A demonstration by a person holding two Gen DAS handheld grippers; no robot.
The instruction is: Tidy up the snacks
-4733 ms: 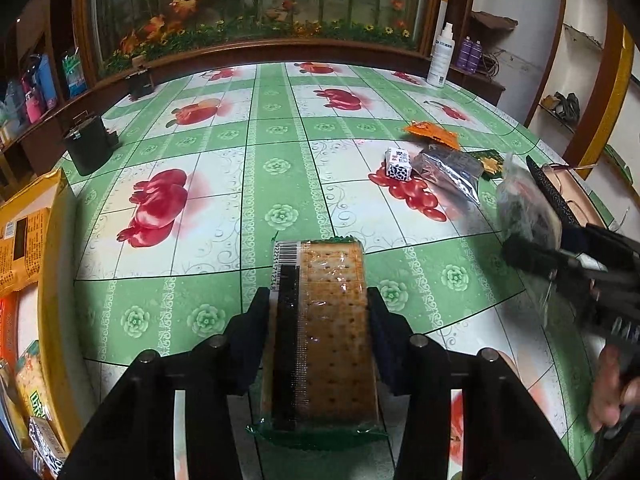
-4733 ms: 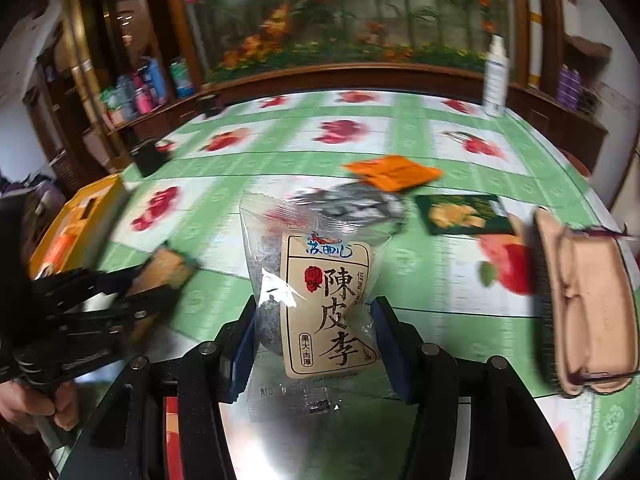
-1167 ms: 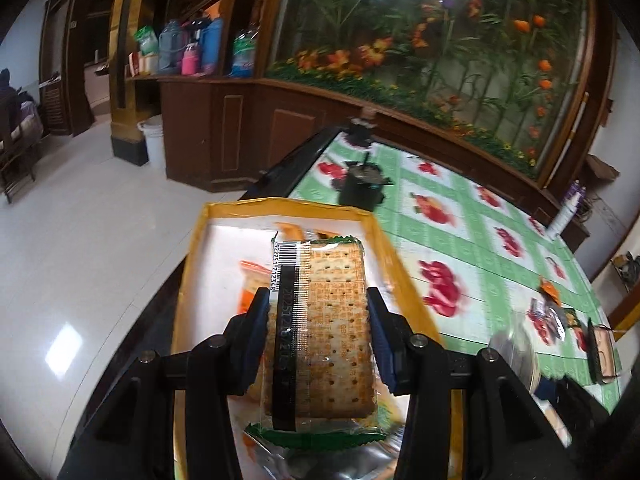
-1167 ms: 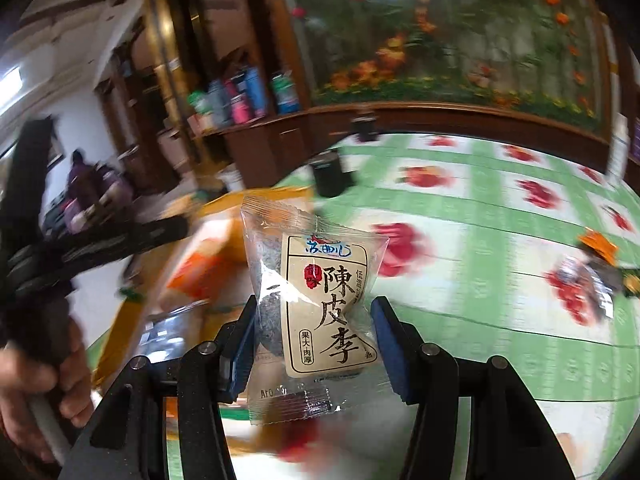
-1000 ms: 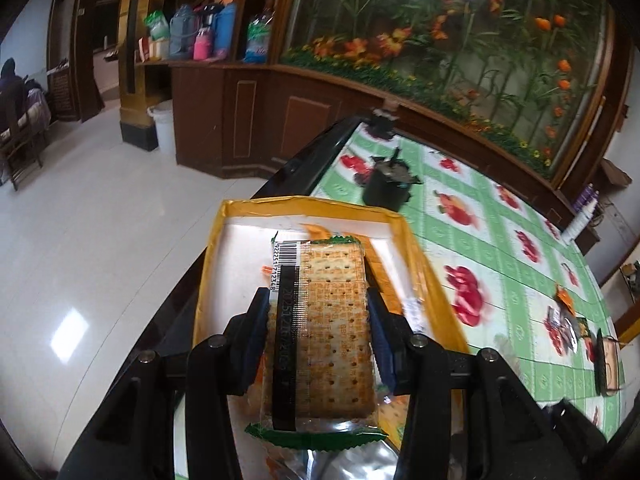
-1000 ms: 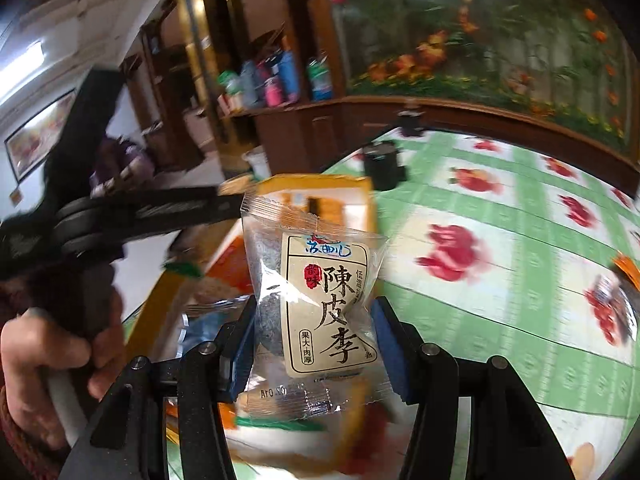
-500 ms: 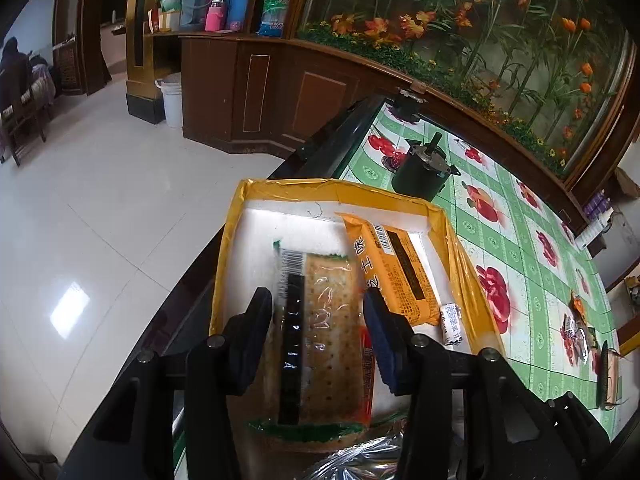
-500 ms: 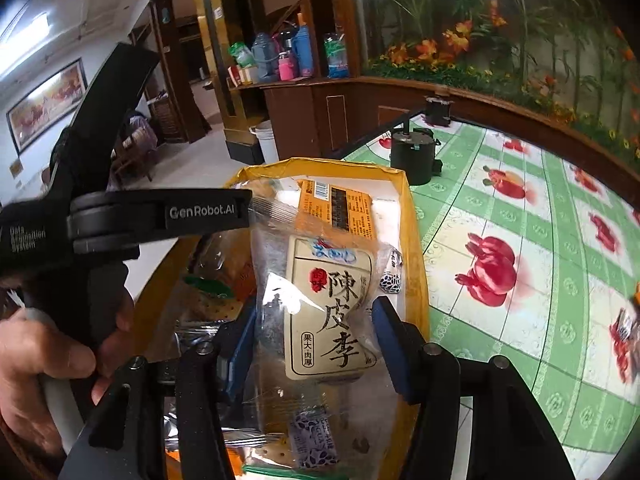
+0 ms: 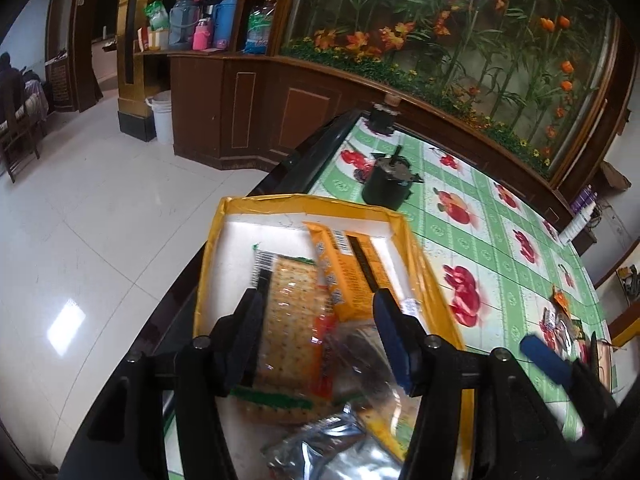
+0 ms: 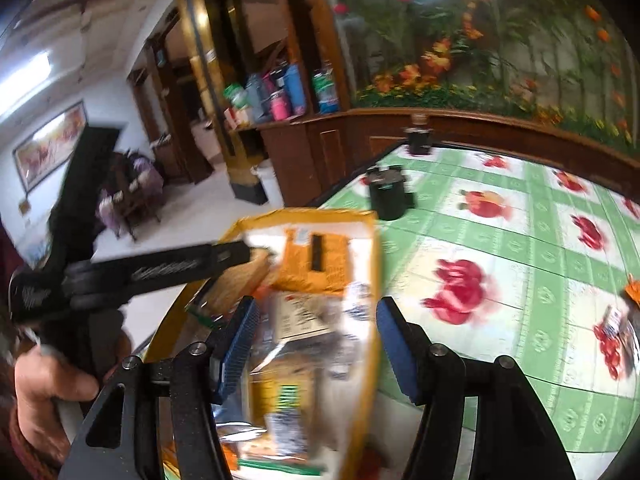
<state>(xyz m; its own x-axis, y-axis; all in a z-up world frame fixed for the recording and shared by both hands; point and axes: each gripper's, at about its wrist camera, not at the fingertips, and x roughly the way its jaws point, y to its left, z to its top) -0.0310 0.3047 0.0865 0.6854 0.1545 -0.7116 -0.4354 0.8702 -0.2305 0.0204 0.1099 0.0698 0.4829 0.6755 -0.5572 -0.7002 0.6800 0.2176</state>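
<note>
A yellow snack box (image 9: 304,205) with a white inside stands at the table's left edge and holds several packets. The cracker packet (image 9: 285,312) lies in it beside an orange packet (image 9: 348,264). My left gripper (image 9: 316,336) is open above the cracker packet. In the right wrist view the box (image 10: 372,272) is blurred; the clear plum-candy bag (image 10: 304,320) lies in it among other packets. My right gripper (image 10: 316,340) is open above it. The left gripper's arm (image 10: 160,268) reaches over the box from the left.
A black pot (image 9: 386,186) stands on the green apple-print tablecloth (image 9: 480,240) just beyond the box. More snack packets (image 9: 560,320) lie far right on the table. The table edge drops to a white tiled floor (image 9: 100,240) on the left.
Both grippers have opened. The cracker packet and the plum-candy bag have dropped from the jaws into the yellow box, and both grippers have drawn back a little.
</note>
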